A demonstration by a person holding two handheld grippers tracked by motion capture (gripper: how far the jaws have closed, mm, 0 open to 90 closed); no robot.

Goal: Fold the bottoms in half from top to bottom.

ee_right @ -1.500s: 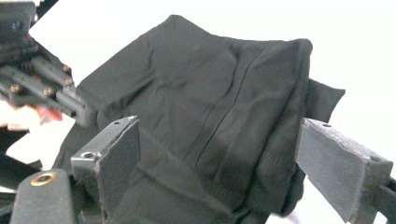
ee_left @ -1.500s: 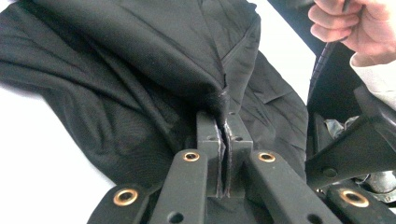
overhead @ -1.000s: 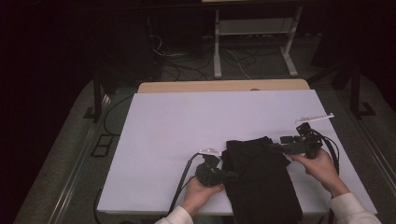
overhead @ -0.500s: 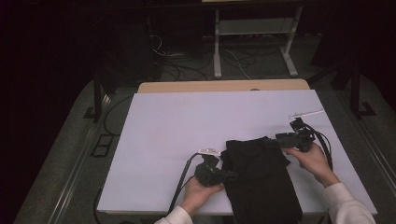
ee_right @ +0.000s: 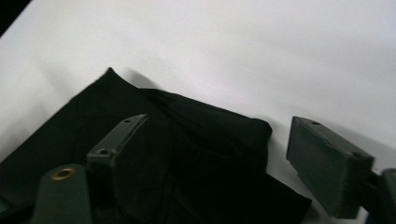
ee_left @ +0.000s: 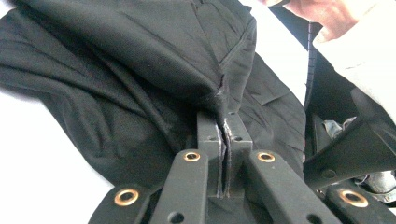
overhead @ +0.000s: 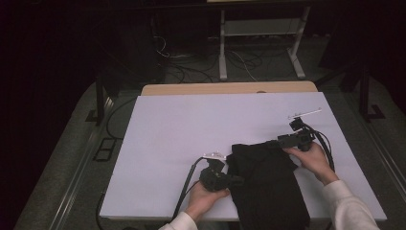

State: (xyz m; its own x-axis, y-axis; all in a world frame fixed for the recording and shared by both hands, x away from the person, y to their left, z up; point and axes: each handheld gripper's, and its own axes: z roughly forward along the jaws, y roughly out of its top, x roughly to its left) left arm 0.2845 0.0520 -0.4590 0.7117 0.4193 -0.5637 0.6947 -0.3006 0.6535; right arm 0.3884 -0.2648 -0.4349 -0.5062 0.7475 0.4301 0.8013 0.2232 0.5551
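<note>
Right gripper [ee_right: 215, 168], unclenched, jaws narrowing, has dropped over the black cloth [overhead: 268, 187].

I can read no text, label, brand, number or sign anywhere here. The black cloth [overhead: 268, 182] carries no tag or print that I can make out, the white bench [overhead: 191, 129] is blank, and the dark bodies of my left claw [ee_left: 223, 135] and right claw [ee_right: 205, 158] show plain screws and brass rivets, with no markings.
</note>
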